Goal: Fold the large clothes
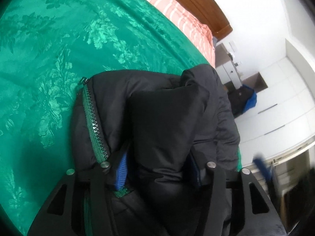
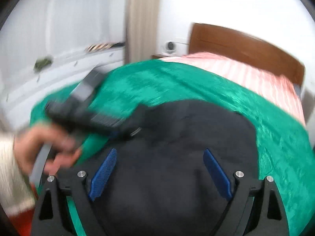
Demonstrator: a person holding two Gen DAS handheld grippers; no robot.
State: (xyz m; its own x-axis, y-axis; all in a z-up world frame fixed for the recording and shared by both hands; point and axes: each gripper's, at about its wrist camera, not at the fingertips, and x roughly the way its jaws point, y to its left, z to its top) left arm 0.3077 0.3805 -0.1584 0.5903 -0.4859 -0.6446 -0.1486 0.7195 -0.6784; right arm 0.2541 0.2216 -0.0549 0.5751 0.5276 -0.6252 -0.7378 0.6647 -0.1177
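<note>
A black puffy jacket (image 1: 161, 118) with a green zipper (image 1: 94, 125) lies bunched on the green bedspread (image 1: 59, 59). In the left wrist view my left gripper (image 1: 157, 170) straddles a thick fold of the jacket; the blue pads (image 1: 121, 171) stand apart on either side of it and the left pad's face shows bare. In the right wrist view my right gripper (image 2: 160, 174) hovers wide open over the flat black jacket (image 2: 187, 137), holding nothing. The left gripper (image 2: 88, 116) appears blurred at that view's left, held by a person's hand (image 2: 49, 151).
The bed carries a pink striped sheet (image 2: 246, 68) and a brown wooden headboard (image 2: 246, 47). White cabinets (image 1: 275, 108) and a dark bag with blue (image 1: 246, 100) stand beside the bed. A beige curtain (image 2: 139, 19) hangs at the far wall.
</note>
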